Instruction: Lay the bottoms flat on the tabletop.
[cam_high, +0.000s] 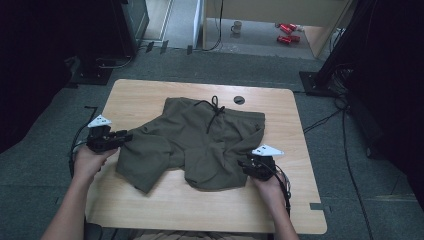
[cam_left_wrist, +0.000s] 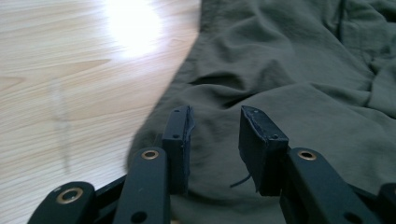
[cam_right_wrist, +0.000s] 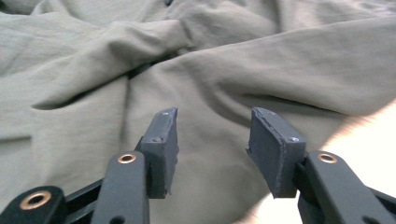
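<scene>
Olive-green shorts (cam_high: 200, 142) lie rumpled at the centre of the wooden table (cam_high: 150, 95), waistband and black drawstring (cam_high: 214, 111) toward 12 o'clock, the 2 legs toward 6 o'clock. The left gripper (cam_high: 125, 136) sits at the 9 o'clock edge of the garment, its jaws parted with nothing between them, cloth lying beneath them in the left gripper view (cam_left_wrist: 215, 140). The right gripper (cam_high: 246, 164) sits at the 4 o'clock edge, likewise released, its pads (cam_right_wrist: 161, 140) apart above the fabric. Probable risks: a closing pinch that gathers 2 layers instead of 1 would drag the whole leg; a shallow bite on the hem could slip free on lifting; uneven pulls from the 2 sides would deepen the central creases rather than flatten them.
</scene>
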